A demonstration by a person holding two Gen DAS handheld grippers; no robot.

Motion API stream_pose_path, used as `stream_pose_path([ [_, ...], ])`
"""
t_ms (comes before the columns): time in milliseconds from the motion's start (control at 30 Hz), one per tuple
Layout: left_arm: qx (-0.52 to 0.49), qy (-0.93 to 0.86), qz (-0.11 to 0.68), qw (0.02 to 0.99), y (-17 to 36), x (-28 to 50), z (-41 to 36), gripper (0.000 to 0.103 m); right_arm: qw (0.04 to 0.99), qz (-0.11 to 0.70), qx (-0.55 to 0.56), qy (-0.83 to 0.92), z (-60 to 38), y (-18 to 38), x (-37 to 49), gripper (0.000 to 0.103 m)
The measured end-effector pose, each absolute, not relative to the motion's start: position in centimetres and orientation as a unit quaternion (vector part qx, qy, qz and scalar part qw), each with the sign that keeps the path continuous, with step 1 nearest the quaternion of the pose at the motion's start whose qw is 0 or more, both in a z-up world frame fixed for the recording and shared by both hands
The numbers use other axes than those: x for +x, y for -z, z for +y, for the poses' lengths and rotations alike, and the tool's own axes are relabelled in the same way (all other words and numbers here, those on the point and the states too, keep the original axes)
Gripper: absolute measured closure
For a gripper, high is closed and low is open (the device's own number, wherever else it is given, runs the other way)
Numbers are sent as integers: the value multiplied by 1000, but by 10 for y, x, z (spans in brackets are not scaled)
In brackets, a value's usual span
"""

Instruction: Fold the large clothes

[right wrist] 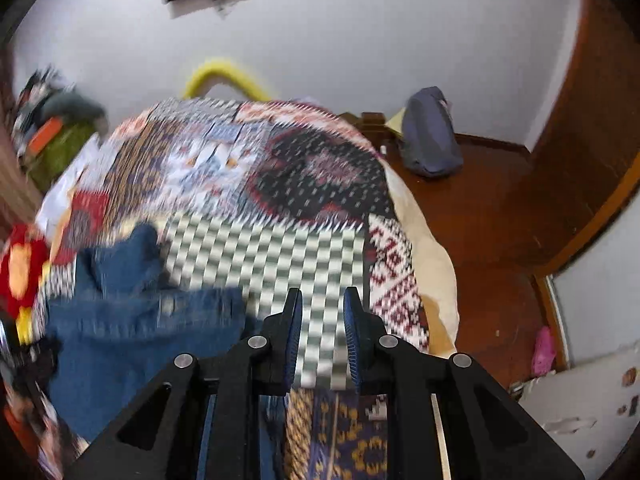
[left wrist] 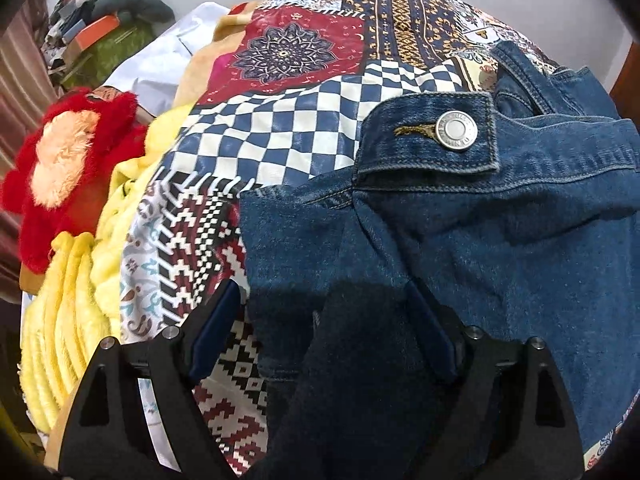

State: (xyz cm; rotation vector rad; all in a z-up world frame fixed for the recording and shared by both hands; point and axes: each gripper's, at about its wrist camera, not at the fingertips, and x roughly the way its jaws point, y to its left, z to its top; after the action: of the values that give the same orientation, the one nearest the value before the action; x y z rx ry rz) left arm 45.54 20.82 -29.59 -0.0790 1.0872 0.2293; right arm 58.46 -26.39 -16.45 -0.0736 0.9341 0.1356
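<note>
A blue denim garment [left wrist: 500,240] with a metal button [left wrist: 456,131] on its waistband lies crumpled on a patchwork bedspread [left wrist: 280,140]. My left gripper [left wrist: 324,312] is open wide, its jaws either side of a dark fold of the denim [left wrist: 360,340] that runs up between them; I cannot tell whether they touch it. In the blurred right wrist view the denim [right wrist: 132,320] lies at the lower left. My right gripper [right wrist: 322,308] is open and empty above the green checked patch of the bedspread [right wrist: 272,252], to the right of the denim.
A red and peach plush toy [left wrist: 60,168] and a yellow fuzzy blanket [left wrist: 80,280] lie left of the denim. A white cloth [left wrist: 168,60] and a cluttered pile [left wrist: 92,20] sit beyond. A grey backpack [right wrist: 430,136] stands on the wooden floor [right wrist: 500,220] right of the bed.
</note>
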Motion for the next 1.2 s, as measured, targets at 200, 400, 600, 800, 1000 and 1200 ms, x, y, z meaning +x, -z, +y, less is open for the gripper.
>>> stream_pose_path([
  [200,28,-135,511,848,283,431,206,18,861,489,-42,-136,-227,202,551,87],
  [400,39,-133,523,841,284,400,222,18,841,490,-51,-222,-148,235,507,87],
  [600,19,-135,522,842,287,380,229,17,822,475,-207,-236,-68,277,464,87],
  [800,-11,-137,519,844,291,370,236,17,829,480,-180,-222,-98,282,462,87],
  [1000,-13,-135,517,845,289,362,236,17,843,491,-137,-170,-154,277,471,87],
  [1200,-24,-126,517,846,279,344,240,17,841,508,-102,-156,-205,282,466,87],
])
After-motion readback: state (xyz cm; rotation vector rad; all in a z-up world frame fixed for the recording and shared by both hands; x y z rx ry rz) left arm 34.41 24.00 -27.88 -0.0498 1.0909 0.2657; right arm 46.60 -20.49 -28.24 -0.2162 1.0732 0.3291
